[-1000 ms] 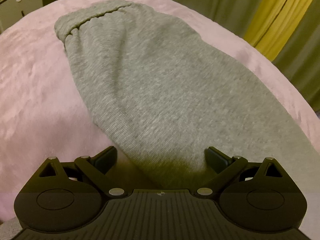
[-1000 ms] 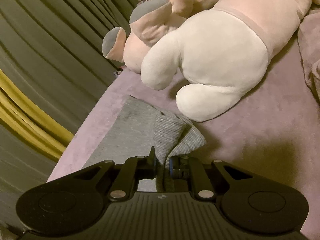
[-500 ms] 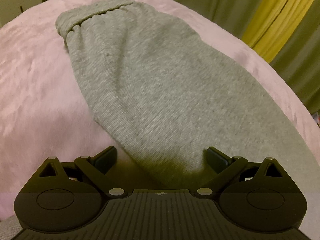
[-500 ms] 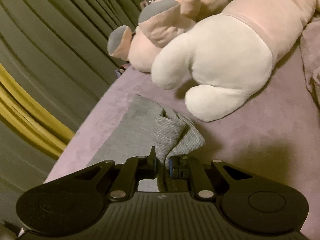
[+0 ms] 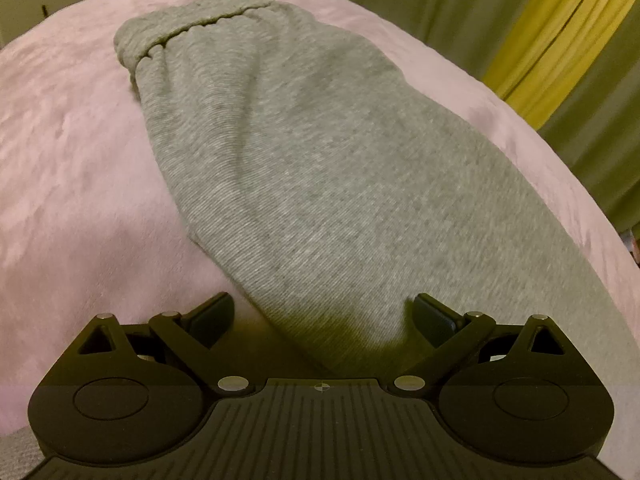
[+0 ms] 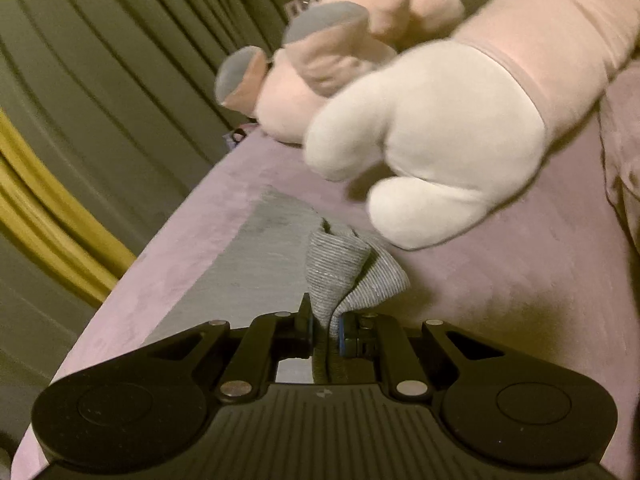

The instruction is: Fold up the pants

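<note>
A pink plush bed cover (image 5: 72, 184) fills both views, and the grey pants (image 5: 320, 184) lie flat on it along the edge that faces the green curtain (image 5: 592, 128). No brand, label or readable writing shows on any of these things. Only the left wrist view shows the upper part of the pants, with the gathered waistband (image 5: 192, 28) at the far end, a yellow curtain strip (image 5: 560, 20) and a pale cabinet (image 5: 36, 0) in the far left corner. Only the right wrist view shows the large pink and white plush toy (image 6: 432, 128), which lies on the cover just beyond the leg end of the pants (image 6: 256, 264), and a crumpled pink blanket (image 6: 620, 176) at the right edge. The left gripper (image 5: 320, 312) has its jaws spread wide on either side of the grey fabric and holds nothing. The right gripper (image 6: 324, 324) has its jaws pressed together on the ribbed cuff (image 6: 340, 268), which stands raised off the cover.
</note>
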### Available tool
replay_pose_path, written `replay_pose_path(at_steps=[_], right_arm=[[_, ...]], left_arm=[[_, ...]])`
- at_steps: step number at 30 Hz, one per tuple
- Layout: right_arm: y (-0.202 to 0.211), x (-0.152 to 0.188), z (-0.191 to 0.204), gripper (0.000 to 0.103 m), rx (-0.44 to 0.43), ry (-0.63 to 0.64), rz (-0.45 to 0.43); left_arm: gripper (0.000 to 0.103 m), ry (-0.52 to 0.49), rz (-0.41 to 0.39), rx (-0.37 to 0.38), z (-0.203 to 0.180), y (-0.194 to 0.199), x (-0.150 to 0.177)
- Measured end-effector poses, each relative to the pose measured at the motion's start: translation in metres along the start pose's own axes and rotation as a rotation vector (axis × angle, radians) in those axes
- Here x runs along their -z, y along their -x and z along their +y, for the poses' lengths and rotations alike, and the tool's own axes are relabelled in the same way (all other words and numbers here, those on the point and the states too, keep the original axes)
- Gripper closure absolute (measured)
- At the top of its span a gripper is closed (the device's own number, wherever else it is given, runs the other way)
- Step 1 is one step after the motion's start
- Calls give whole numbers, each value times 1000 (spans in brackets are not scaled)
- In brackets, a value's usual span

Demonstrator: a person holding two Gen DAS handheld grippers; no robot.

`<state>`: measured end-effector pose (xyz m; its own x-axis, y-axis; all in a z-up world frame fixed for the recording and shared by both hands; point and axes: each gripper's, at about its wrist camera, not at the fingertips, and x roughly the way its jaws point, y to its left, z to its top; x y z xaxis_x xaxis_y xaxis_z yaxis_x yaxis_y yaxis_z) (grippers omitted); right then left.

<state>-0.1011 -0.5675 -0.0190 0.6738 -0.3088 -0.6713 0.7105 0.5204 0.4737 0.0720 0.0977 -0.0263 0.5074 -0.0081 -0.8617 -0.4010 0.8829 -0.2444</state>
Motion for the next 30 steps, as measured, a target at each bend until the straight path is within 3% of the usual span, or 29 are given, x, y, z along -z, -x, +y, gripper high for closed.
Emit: replay_pose_path(at_steps=[4,8,13,16,18,21,23,27,30], right_arm=[[13,-2,24,94,-60,43,-23],[37,11,86,94,-198,223,-37],[74,84,181,94,-427,582,-18],[77,149,215,93,-533,748,65],[63,191,224,93,-538,819,157],[34,244,223,92,-453,900,320],[32,257,216,91,-443,927,298],[36,246,218,92,-448,892,313],[47,247,211,92,-459,909,275]], left_arm=[[3,14,1,8,1,0,0],[3,23,4,15,2,1,0],[3,39,2,28,5,4,2],[3,48,3,37,7,6,3],[3,53,6,43,8,6,3],[3,58,12,52,10,7,3],[3,63,10,58,11,7,3],[3,55,6,60,10,6,3],[3,37,-2,59,7,6,3]])
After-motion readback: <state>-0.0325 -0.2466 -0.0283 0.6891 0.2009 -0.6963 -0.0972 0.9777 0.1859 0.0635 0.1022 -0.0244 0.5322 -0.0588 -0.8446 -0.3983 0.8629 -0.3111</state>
